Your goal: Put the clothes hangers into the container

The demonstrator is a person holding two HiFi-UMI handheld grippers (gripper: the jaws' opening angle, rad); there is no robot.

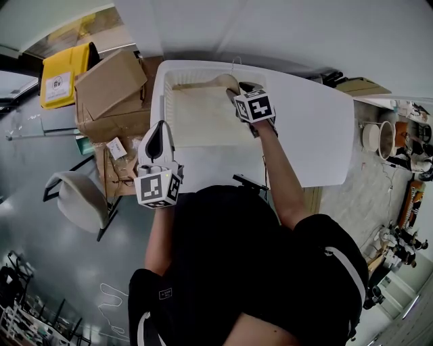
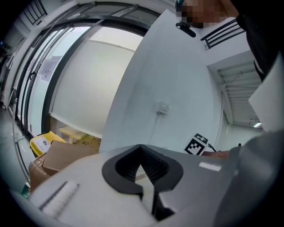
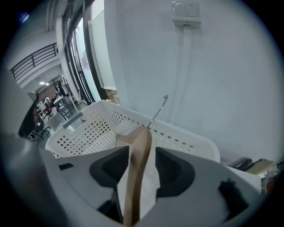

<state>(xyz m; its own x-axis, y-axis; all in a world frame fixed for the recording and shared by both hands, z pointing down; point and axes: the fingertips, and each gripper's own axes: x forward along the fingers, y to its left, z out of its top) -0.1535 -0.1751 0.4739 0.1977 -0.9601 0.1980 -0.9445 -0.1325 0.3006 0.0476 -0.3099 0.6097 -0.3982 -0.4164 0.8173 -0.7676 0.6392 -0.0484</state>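
- The person, in a black top, stands at the near edge of the white worktop [image 1: 318,135], one hand-held gripper in each hand.
- The left hand-held gripper [image 1: 161,130] is held nearest the body, off the worktop's left corner. Its jaws are together with nothing between them, and it points roughly level towards the wall.
- The right hand-held gripper [image 3: 141,148] reaches further out and tilts down over the container [image 1: 162,94], a white perforated basket standing on the worktop's left part.
- Its jaws stand apart with the wooden clothes hanger [image 3: 135,177] between them. A clear gap shows between the hanger and the right pad, and the hanger lies close against the left one, so nothing clamps it.
- The hanger sits inside the container near its far wall, and its metal hook [image 3: 157,111] rises above the rim.
- Left of the worktop, on the floor, are a grey chair [image 1: 78,199], stacked cardboard boxes [image 1: 111,81] and, beyond them, a yellow bag [image 1: 64,74].
- Behind the container is a plain pale wall with a switch plate [image 3: 186,11] high up.
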